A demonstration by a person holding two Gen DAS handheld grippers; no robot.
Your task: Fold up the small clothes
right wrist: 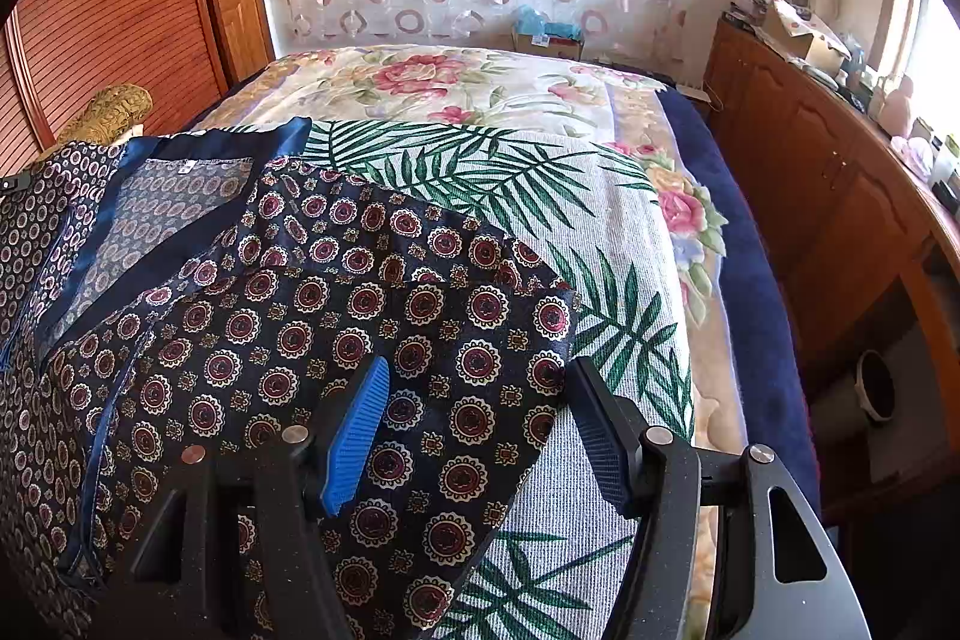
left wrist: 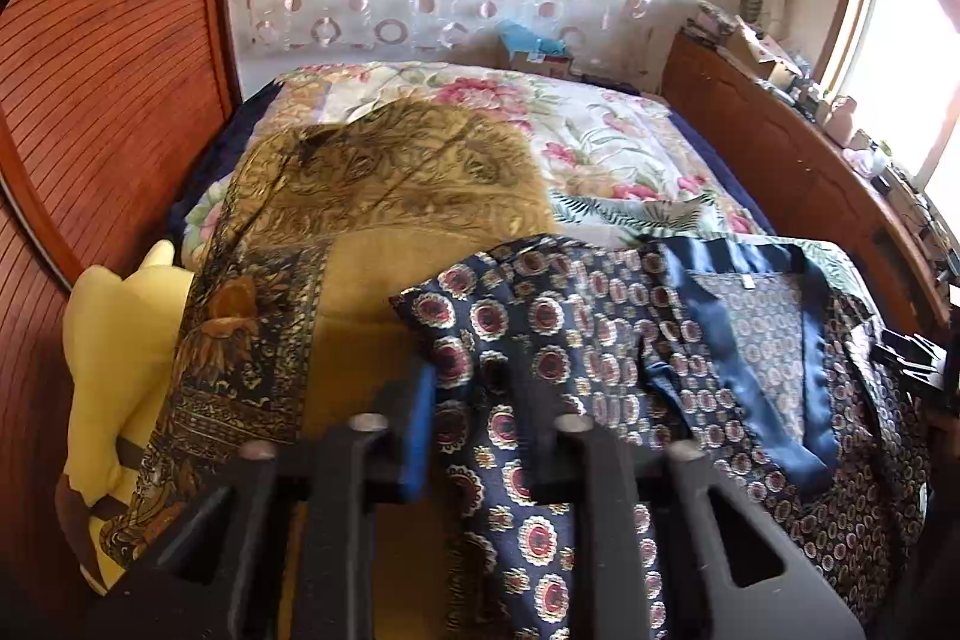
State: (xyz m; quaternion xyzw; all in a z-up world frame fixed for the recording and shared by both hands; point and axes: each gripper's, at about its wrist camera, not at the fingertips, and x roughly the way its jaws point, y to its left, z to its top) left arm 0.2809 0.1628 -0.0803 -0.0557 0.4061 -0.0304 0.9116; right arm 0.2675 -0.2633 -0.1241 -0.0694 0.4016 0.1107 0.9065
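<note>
A navy shirt (left wrist: pixel 600 340) with red medallions and a plain blue collar band lies spread on the bed. In the left wrist view my left gripper (left wrist: pixel 471 400) is shut on a bunched strip of its left sleeve, with the cloth pinched between the blue pad (left wrist: pixel 420 436) and the dark finger. In the right wrist view the shirt's (right wrist: pixel 360 310) right sleeve corner lies flat between the fingers of my right gripper (right wrist: pixel 480 436). That gripper is open, its blue pad (right wrist: pixel 354 436) resting over the cloth and the other finger beside the sleeve's edge.
A mustard paisley cloth (left wrist: pixel 390 172) and a yellow plush toy (left wrist: pixel 120 340) lie left of the shirt. Under the shirt are a palm-leaf cloth (right wrist: pixel 510 178) and a floral bedspread (right wrist: pixel 450 82). A wooden cabinet (right wrist: pixel 810 172) runs along the right and slatted wooden doors (left wrist: pixel 90 70) along the left.
</note>
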